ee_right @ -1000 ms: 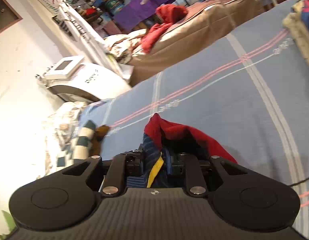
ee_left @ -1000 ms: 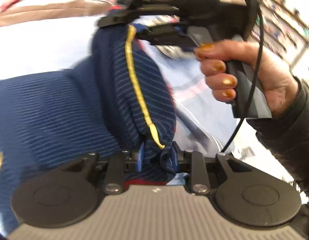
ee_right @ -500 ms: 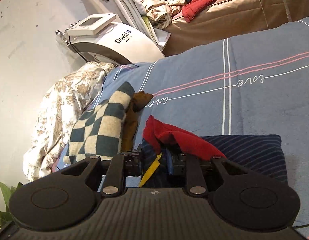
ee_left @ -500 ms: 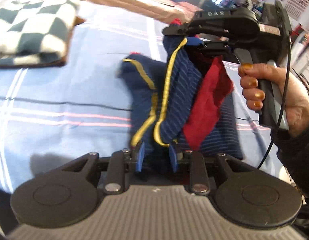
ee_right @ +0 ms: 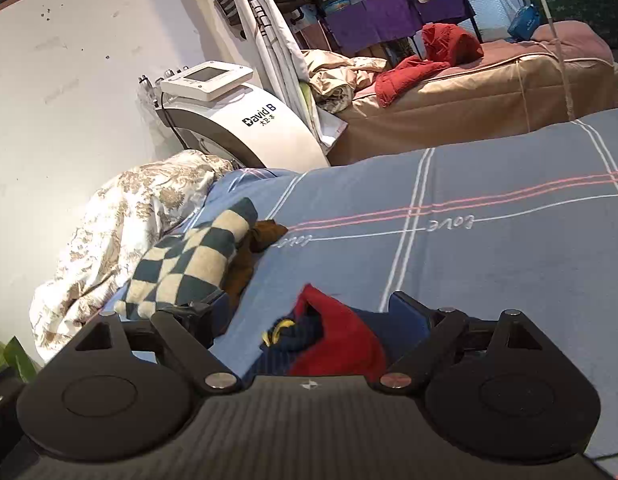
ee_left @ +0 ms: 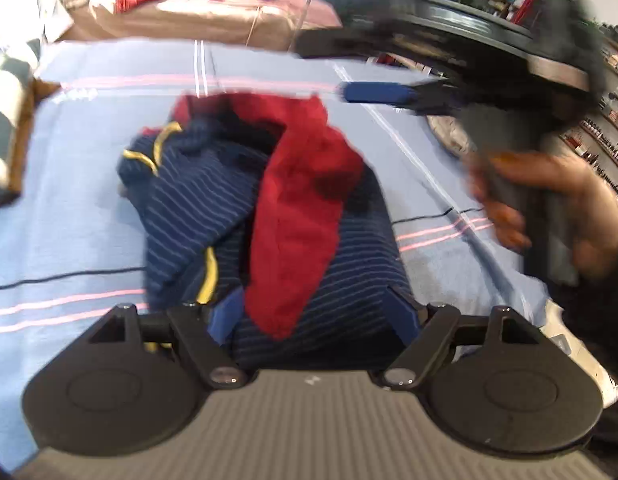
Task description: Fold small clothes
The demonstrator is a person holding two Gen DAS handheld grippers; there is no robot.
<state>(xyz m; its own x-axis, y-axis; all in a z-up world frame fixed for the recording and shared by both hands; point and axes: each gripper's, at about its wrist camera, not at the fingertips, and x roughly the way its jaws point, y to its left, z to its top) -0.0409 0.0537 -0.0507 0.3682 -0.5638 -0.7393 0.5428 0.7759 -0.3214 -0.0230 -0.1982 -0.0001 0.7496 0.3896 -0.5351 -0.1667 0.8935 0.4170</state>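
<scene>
A small navy striped garment (ee_left: 197,208) with yellow trim and a red lining (ee_left: 301,216) lies bunched on the blue bed sheet (ee_left: 69,200). My left gripper (ee_left: 315,312) is open, its jaws wide just in front of the garment. My right gripper (ee_right: 313,312) is open too, right above the garment (ee_right: 333,344). In the left wrist view the right gripper (ee_left: 389,92) is blurred, held by a hand at the right beyond the garment.
A folded green-and-cream checked cloth (ee_right: 189,260) on a brown garment (ee_right: 245,264) lies at the left of the bed. A floral quilt (ee_right: 121,220) is beyond it. A white machine (ee_right: 229,120) and a tan bed (ee_right: 469,96) with red clothes stand behind.
Both grippers have opened and let go of the garment, which dropped in a heap onto the sheet. The right gripper has pulled away.
</scene>
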